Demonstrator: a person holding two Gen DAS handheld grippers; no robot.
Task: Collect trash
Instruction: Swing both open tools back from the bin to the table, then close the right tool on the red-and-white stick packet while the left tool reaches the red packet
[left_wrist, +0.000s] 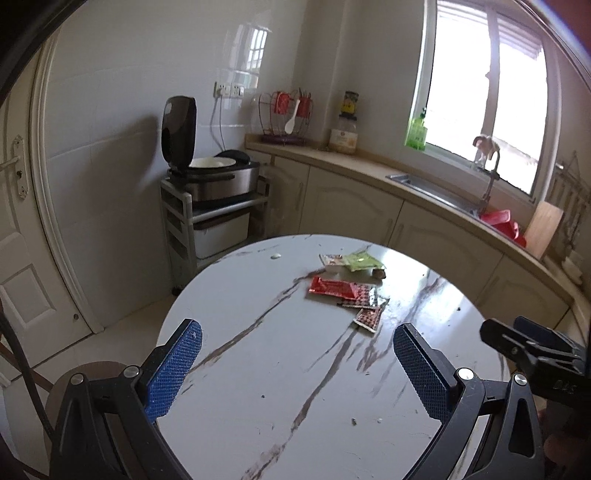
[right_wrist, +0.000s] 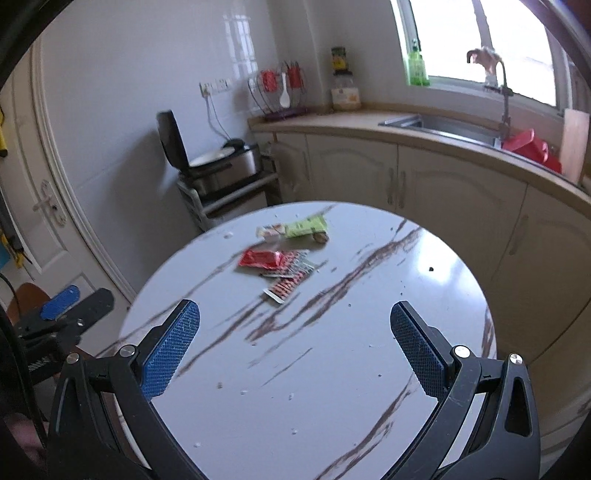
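Several flat snack wrappers lie on the far half of a round marble-look table (left_wrist: 258, 369) (right_wrist: 369, 387). A red wrapper (left_wrist: 332, 287) (right_wrist: 261, 258) lies nearest the middle. A green wrapper (left_wrist: 364, 261) (right_wrist: 306, 226) and a pale one (left_wrist: 331, 259) (right_wrist: 270, 231) lie behind it. Red-patterned packets (left_wrist: 368, 316) (right_wrist: 283, 288) lie in front. My left gripper (left_wrist: 297, 334) is open and empty above the near table edge. My right gripper (right_wrist: 294, 316) is open and empty, also short of the wrappers.
Crumbs dot the table. Behind it runs a counter (left_wrist: 369, 166) with cabinets, a sink (right_wrist: 443, 123), a red tub (right_wrist: 532, 147) and a cutting board (left_wrist: 543, 229). An open rice cooker (left_wrist: 207, 173) stands on a cart at the left. A door (left_wrist: 22, 258) is at far left.
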